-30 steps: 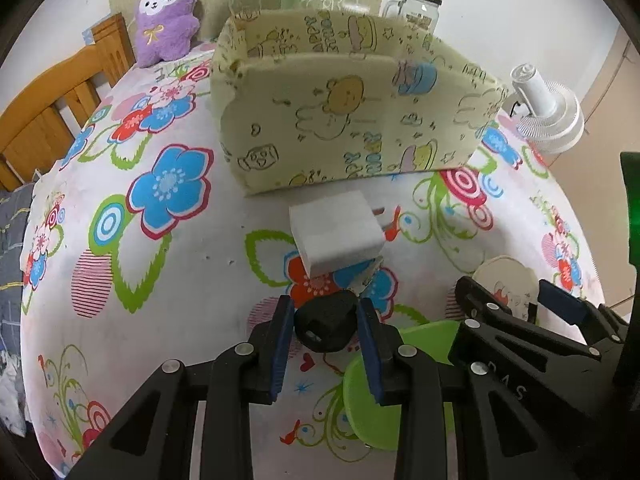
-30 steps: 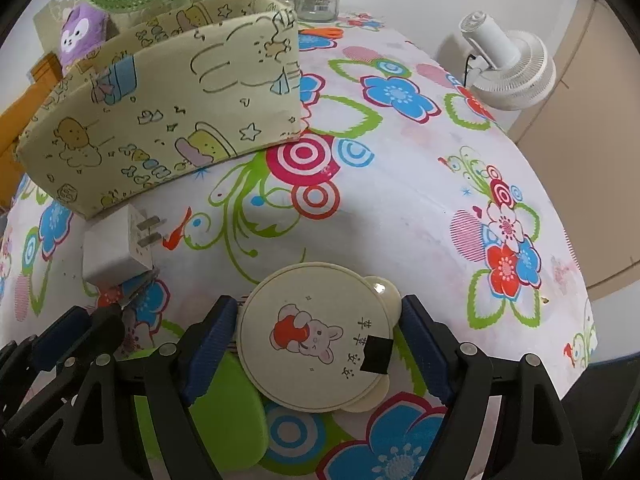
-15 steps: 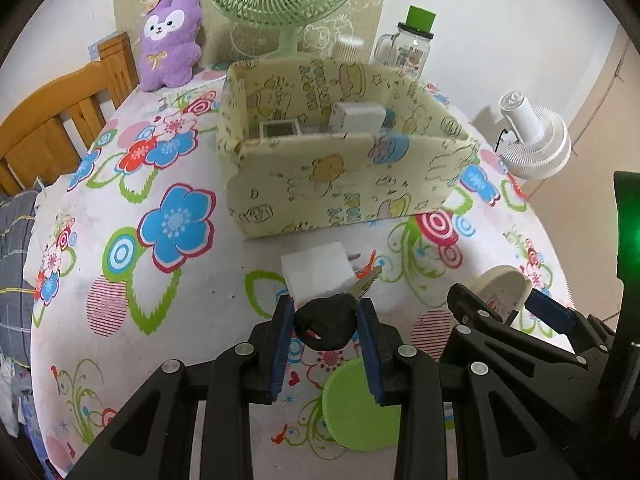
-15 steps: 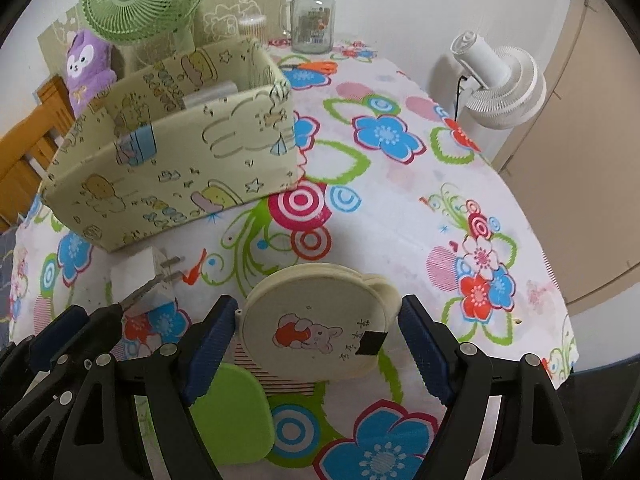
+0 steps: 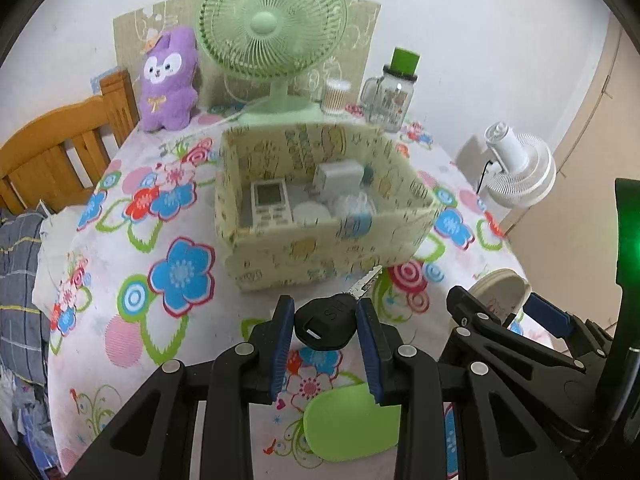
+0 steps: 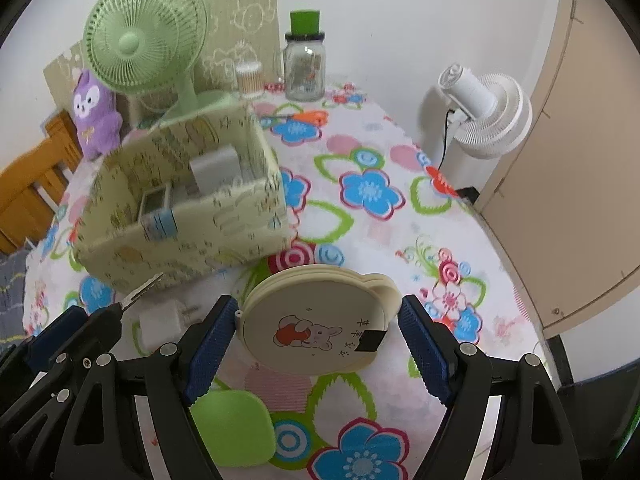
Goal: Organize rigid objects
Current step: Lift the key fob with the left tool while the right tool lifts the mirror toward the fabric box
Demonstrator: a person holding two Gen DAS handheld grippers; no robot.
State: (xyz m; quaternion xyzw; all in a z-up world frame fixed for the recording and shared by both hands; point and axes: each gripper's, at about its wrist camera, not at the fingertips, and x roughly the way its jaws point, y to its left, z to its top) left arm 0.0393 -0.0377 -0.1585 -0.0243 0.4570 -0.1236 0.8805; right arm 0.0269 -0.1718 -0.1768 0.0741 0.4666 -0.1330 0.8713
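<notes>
Now, status: I have both tools loaded and lifted clear of the flowered tablecloth (image 5: pixel 120 272), with the fabric box (image 5: pixel 320 256) just ahead of them.
Left gripper (image 5: pixel 326 322): pressed together on the black head of a key (image 5: pixel 325 326); its metal blade points toward the box's near wall.
Right gripper (image 6: pixel 316 332): pinching a round cream compact (image 6: pixel 316 320) with a rabbit picture, pads on its two edges, jaws about half spread around it.
Already in the box: a remote control (image 5: pixel 270 202), a white charger block (image 5: pixel 338 180), a white round piece and something clear that I cannot identify.
On the cloth, not yet sorted: a white plug adapter (image 6: pixel 162 322) lying near the box's front corner, and a green rounded case (image 6: pixel 232 426) just below my tools.
Progress, my judgement: roughly halfway; several items are stowed, two are in my grip, two wait on the cloth.
Next, my judgement: carry the key and compact over the near rim and drop them inside, then return for the adapter and the green case.
Background, not mine to move as I read it: green desk fan (image 5: pixel 272 40), purple plush (image 5: pixel 170 80), glass jar (image 5: pixel 394 92).
</notes>
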